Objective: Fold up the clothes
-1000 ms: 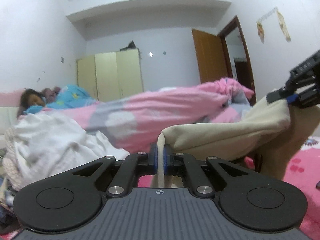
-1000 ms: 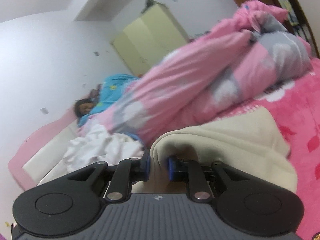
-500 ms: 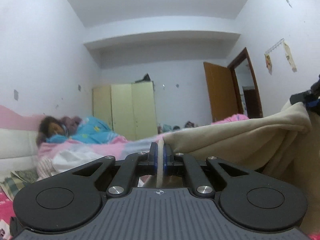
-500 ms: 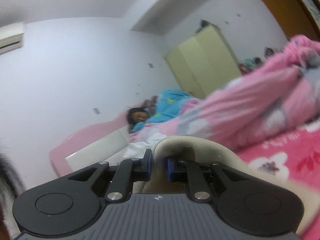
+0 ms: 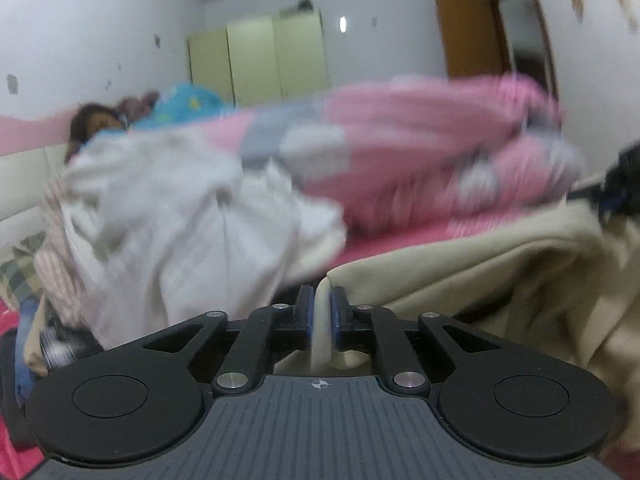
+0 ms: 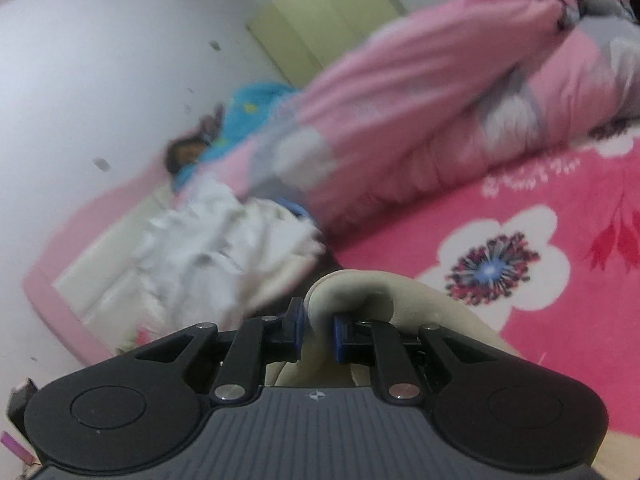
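Heaped at ten o'clock of the left gripper (image 5: 321, 312) was a white laundry pile (image 5: 180, 216), with a pink quilt (image 5: 420, 152) behind. Both the left and the right gripper (image 6: 316, 330) were clamped on the beige garment (image 5: 500, 264), held over a pink floral bedspread (image 6: 520, 240); green wardrobes (image 5: 256, 60) were seen at twelve.

A bunched pink-and-grey quilt (image 5: 420, 140) lies across the bright pink floral bedspread (image 6: 520, 248) — a heap of crumpled white laundry (image 5: 180, 220) just beside it. Behind stand a pale green wardrobe (image 5: 260, 60) and an orange-brown wooden door (image 5: 468, 28), both blurred.
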A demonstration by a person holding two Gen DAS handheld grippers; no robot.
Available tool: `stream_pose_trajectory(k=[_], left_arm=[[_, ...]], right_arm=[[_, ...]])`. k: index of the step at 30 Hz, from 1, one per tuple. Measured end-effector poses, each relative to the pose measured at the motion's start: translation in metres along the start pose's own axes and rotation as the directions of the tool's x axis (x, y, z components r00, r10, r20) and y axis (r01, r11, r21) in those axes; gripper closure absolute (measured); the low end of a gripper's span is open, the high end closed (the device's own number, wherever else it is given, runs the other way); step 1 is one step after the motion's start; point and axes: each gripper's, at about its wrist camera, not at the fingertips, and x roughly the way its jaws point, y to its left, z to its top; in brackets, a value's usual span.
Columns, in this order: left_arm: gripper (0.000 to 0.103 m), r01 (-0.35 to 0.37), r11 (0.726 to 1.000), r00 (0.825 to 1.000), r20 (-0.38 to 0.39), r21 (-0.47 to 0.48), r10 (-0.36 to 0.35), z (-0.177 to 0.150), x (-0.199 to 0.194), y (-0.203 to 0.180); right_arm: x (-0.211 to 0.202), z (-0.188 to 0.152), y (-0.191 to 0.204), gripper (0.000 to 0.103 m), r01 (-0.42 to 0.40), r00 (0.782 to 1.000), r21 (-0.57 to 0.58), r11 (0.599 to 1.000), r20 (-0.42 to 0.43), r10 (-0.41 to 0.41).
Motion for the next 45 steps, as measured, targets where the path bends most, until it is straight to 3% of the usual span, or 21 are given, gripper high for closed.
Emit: stream_pose_trajectory(k=[3,5,7,10,12,15,16,19,23,26,27,28,29,30,32,34,36,38,40,42,45], left_arm=[[0.065,-0.013,1.000,0.996,-0.093,0.019,0.015,-0.021,0.014,0.000],[0.061,0.005,1.000,0.994,-0.111,0.005,-0.004,-0.030,0.006,0.000],[0.048,0.038,0.999,0.995,-0.097,-0.003,-0.038,-0.034,-0.006,0.000],[0.036,0.097,0.995,0.994,-0.051,0.011,-0.097,-0.034,-0.028,-0.006],[0.032,0.172,0.985,0.983,-0.061,0.020,-0.171,-0.034,-0.034,-0.012],[0.032,0.307,0.950,0.944,-0.144,0.054,-0.297,-0.034,-0.033,-0.031],[0.032,0.329,0.941,0.936,-0.161,0.083,-0.313,-0.036,-0.034,-0.039],[0.032,0.353,0.920,0.931,-0.163,0.171,-0.327,-0.042,-0.037,-0.064],[0.032,0.380,0.905,0.921,-0.167,0.190,-0.352,-0.046,-0.037,-0.080],[0.033,0.380,0.913,0.919,-0.167,0.147,-0.356,-0.042,-0.038,-0.077],[0.033,0.387,0.913,0.916,-0.165,0.132,-0.364,-0.041,-0.040,-0.074],[0.033,0.393,0.912,0.914,-0.163,0.117,-0.373,-0.039,-0.043,-0.070],[0.033,0.399,0.911,0.910,-0.161,0.101,-0.381,-0.038,-0.045,-0.067],[0.033,0.405,0.910,0.907,-0.159,0.086,-0.389,-0.036,-0.047,-0.063],[0.033,0.417,0.907,0.901,-0.154,0.056,-0.405,-0.033,-0.052,-0.056],[0.033,0.429,0.903,0.895,-0.149,0.025,-0.421,-0.031,-0.057,-0.049],[0.033,0.450,0.893,0.879,-0.187,0.016,-0.440,-0.033,-0.052,-0.054],[0.033,0.471,0.882,0.860,-0.233,0.015,-0.455,-0.037,-0.044,-0.064],[0.033,0.481,0.876,0.850,-0.254,0.018,-0.462,-0.037,-0.037,-0.082],[0.036,0.502,0.864,0.832,-0.295,0.039,-0.470,-0.032,-0.029,-0.100],[0.035,0.514,0.857,0.828,-0.289,0.045,-0.481,-0.025,-0.020,-0.113]], right_arm=[[0.036,-0.012,-0.025,0.081,0.035,0.999,0.024,0.999,-0.034,-0.034],[0.055,-0.019,-0.049,0.077,0.061,0.995,0.101,0.993,-0.080,-0.053],[0.070,-0.025,-0.076,0.076,0.080,0.990,0.195,0.978,-0.126,-0.056],[0.059,-0.028,-0.105,0.072,-0.004,0.995,0.355,0.935,-0.096,0.041],[0.036,-0.027,-0.110,0.061,-0.078,0.995,0.363,0.929,-0.028,0.094],[-0.022,-0.027,-0.085,0.049,-0.167,0.985,0.236,0.957,0.087,0.151],[-0.040,-0.031,-0.072,0.038,-0.171,0.983,0.177,0.969,0.100,0.155],[-0.089,-0.056,-0.028,0.028,-0.127,0.987,-0.059,0.990,0.090,0.132],[-0.109,-0.114,0.020,0.028,-0.036,0.999,-0.357,0.933,-0.001,0.038],[-0.104,-0.159,0.041,0.031,0.011,0.998,-0.511,0.859,-0.054,-0.045],[-0.103,-0.174,0.048,0.041,0.023,0.995,-0.560,0.828,-0.069,-0.074],[-0.096,-0.182,0.048,0.058,0.035,0.992,-0.572,0.819,-0.081,-0.099],[-0.088,-0.185,0.044,0.069,0.048,0.988,-0.569,0.821,-0.093,-0.122],[-0.082,-0.186,0.038,0.090,0.058,0.987,-0.550,0.833,-0.096,-0.132],[-0.075,-0.182,0.026,0.093,0.078,0.988,-0.497,0.864,-0.076,-0.133],[-0.088,-0.168,0.009,0.094,0.100,0.994,-0.398,0.912,0.010,-0.104],[-0.105,-0.152,-0.010,0.094,0.152,0.984,-0.273,0.950,0.135,-0.118],[-0.116,-0.140,-0.029,0.093,0.264,0.940,-0.162,0.951,0.266,-0.215],[-0.115,-0.134,-0.046,0.093,0.388,0.875,-0.072,0.919,0.343,-0.343],[-0.106,-0.134,-0.069,0.093,0.414,0.857,0.024,0.910,0.327,-0.399],[-0.088,-0.146,-0.092,0.093,0.410,0.863,0.109,0.905,0.276,-0.424]])
